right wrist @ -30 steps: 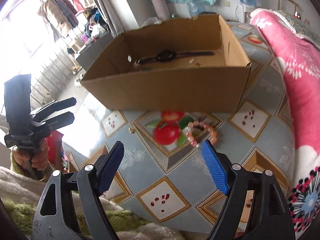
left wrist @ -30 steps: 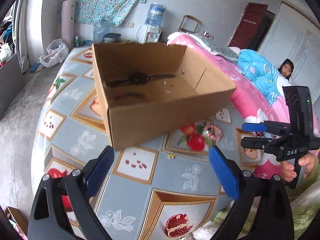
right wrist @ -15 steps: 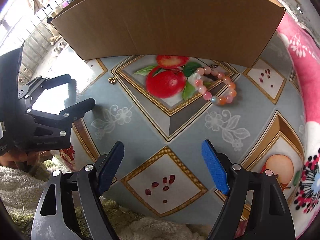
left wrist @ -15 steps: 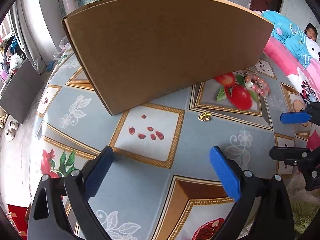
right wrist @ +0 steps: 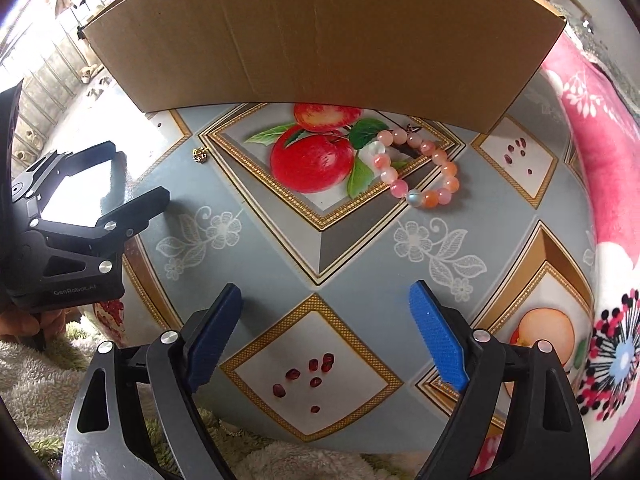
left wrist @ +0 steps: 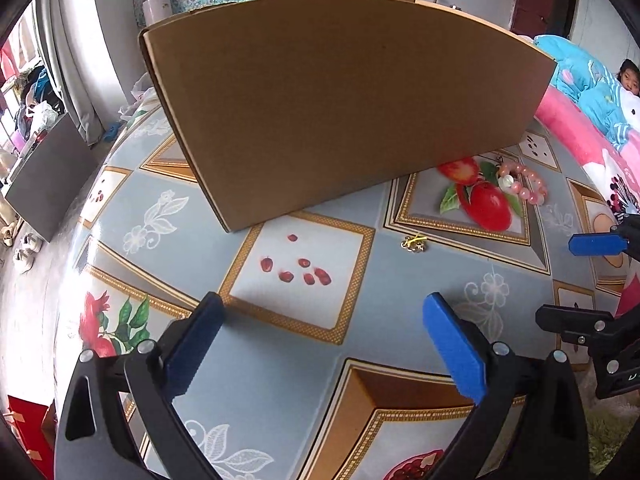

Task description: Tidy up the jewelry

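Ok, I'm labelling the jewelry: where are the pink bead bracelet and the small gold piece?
Pink bead bracelet [right wrist: 418, 168]: right wrist view, middle of loop's beads.
Small gold piece [left wrist: 414, 243]: left wrist view, its centre.

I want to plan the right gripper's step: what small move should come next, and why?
Probably move the right gripper forward to the bead bracelet. Its jaws, just opened wider, hold nothing, and the bracelet lies loose on the tablecloth, outside the cardboard box.
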### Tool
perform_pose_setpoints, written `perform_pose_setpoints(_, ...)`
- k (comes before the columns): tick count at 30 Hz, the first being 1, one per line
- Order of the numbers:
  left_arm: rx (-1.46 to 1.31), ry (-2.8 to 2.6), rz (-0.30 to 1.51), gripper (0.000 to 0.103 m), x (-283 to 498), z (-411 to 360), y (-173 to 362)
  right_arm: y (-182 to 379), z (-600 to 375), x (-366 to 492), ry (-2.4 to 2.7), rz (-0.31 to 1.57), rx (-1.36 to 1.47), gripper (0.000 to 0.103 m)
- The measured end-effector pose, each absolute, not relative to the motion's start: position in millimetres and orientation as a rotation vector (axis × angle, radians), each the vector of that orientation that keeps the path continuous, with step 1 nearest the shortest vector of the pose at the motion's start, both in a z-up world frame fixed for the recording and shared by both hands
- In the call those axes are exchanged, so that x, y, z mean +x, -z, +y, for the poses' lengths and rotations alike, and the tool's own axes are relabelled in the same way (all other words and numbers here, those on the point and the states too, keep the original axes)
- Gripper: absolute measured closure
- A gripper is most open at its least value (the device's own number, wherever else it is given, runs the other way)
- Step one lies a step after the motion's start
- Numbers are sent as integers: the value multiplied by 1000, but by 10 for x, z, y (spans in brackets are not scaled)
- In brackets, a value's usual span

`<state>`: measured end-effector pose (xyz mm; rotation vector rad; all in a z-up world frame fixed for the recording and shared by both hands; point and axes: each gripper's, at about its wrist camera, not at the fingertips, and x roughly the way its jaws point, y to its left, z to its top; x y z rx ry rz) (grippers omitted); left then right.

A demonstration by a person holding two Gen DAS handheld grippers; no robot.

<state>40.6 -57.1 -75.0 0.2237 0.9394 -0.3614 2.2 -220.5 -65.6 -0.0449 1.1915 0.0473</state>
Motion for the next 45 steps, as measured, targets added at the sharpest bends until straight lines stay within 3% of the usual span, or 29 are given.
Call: perform_pose_setpoints(45,213,326,962,4,443,-604,736,662,-2221,145,-39,1185,-46,18)
